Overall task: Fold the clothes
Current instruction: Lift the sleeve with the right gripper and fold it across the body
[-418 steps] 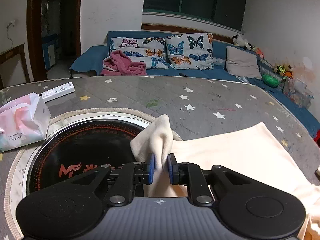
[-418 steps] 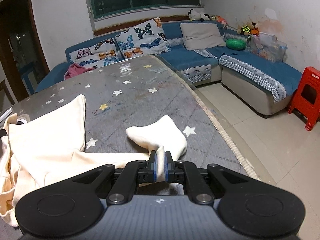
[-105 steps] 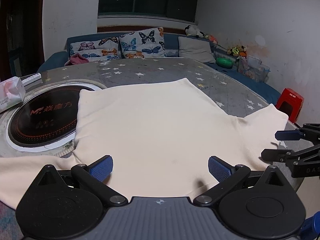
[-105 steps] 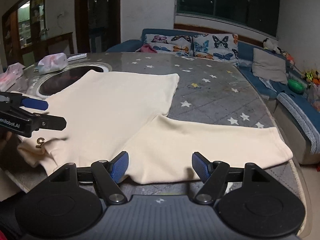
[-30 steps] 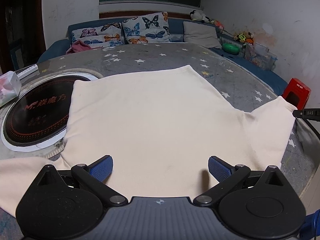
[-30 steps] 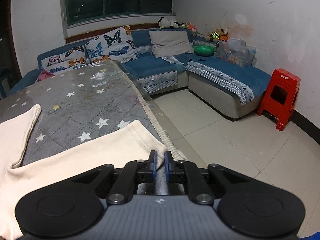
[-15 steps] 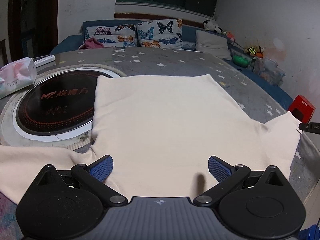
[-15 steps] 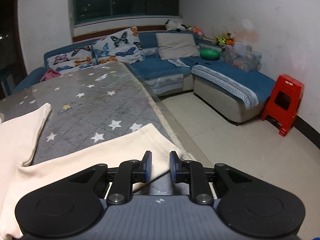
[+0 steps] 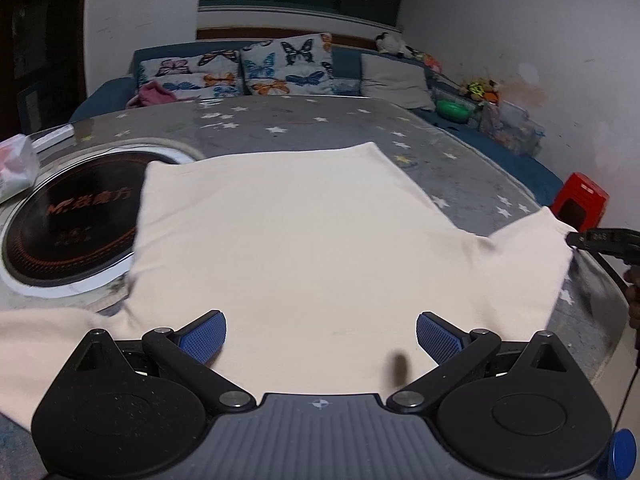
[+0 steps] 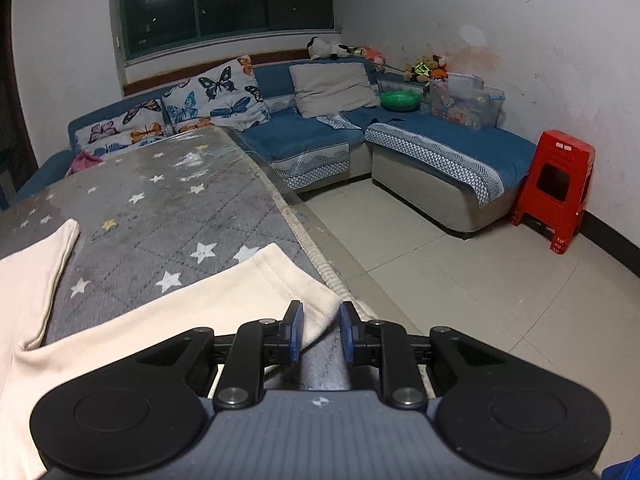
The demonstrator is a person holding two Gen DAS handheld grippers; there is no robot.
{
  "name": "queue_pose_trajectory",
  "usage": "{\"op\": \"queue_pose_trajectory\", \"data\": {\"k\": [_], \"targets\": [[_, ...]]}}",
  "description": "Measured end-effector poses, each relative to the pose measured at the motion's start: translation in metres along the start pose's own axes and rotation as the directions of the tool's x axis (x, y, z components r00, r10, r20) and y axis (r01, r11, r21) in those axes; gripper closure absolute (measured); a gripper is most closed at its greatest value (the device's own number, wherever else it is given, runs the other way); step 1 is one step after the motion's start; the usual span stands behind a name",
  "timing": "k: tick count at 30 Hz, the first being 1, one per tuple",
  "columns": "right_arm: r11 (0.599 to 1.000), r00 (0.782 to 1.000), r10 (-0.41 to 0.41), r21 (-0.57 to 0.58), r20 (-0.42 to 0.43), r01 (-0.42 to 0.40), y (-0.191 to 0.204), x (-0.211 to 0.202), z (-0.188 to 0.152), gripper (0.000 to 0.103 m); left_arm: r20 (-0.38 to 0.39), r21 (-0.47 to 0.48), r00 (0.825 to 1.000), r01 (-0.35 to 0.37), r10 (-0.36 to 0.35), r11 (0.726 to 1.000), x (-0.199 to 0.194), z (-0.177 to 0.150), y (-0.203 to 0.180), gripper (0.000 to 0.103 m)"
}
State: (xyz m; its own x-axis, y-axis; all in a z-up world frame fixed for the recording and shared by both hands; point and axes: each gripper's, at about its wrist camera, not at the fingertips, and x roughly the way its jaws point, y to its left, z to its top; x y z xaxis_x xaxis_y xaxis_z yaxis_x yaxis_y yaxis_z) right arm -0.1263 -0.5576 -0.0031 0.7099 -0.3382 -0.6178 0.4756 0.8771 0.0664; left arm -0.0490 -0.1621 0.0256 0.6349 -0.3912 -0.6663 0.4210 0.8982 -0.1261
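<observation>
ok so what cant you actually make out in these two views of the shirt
- Shirt collar and near hem: left wrist view, hidden under the left gripper body.
- Left sleeve: cut off by the frame edge.
- Right gripper: its pads straddle the right sleeve cuff; contact unclear.
- Burner lettering: motion-blurred.

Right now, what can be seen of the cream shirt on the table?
The shirt is a plain cream, soft knit top spread flat and mostly smooth on the star-print table. One edge overlaps the round black cooktop. A sleeve stretches toward the table's edge; its stitched cuff lies between the open fingers of the right gripper. The left gripper hovers wide open over the near part.
</observation>
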Motion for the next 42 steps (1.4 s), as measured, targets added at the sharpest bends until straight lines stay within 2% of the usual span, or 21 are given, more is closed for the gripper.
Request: {"op": "queue_pose_trajectory", "data": {"k": [8,10,13,23,29,37,42], "targets": [[1.0,1.0,-0.002,0.008,0.021,0.002,-0.002,0.001,-0.003,0.085,-0.011,0.039,1.0,0.024,-0.023,0.999,0.003,-0.001,-0.018,0.0],[1.0,1.0,0.014,0.009,0.025,-0.015,-0.002,0.0,-0.003,0.096,-0.014,0.048,1.0,0.026,-0.026,0.999,0.004,-0.001,-0.022,0.0],[1.0,0.999,0.023,0.02,0.039,-0.024,-0.004,-0.005,-0.001,0.098,-0.016,0.064,0.999,0.035,-0.034,0.997,0.005,-0.001,-0.028,0.0],[0.995,0.985,0.093,-0.043,0.146,-0.088,-0.001,-0.048,0.017,0.098,-0.031,0.14,0.997,0.075,-0.071,0.987,0.013,-0.003,-0.056,0.0],[0.993,0.981,0.114,-0.051,0.159,-0.107,0.0,-0.053,0.031,0.098,-0.038,0.181,0.996,0.088,-0.083,0.98,0.018,-0.006,-0.069,0.0],[0.975,0.96,0.207,-0.119,0.19,-0.186,0.023,-0.078,0.044,0.098,-0.051,0.218,0.995,0.095,-0.086,0.971,0.026,-0.011,-0.079,0.0],[0.942,0.931,0.305,-0.205,0.202,-0.264,0.05,-0.104,0.055,0.098,-0.025,0.188,0.995,0.095,-0.092,0.978,0.015,-0.006,-0.068,0.0]]}}
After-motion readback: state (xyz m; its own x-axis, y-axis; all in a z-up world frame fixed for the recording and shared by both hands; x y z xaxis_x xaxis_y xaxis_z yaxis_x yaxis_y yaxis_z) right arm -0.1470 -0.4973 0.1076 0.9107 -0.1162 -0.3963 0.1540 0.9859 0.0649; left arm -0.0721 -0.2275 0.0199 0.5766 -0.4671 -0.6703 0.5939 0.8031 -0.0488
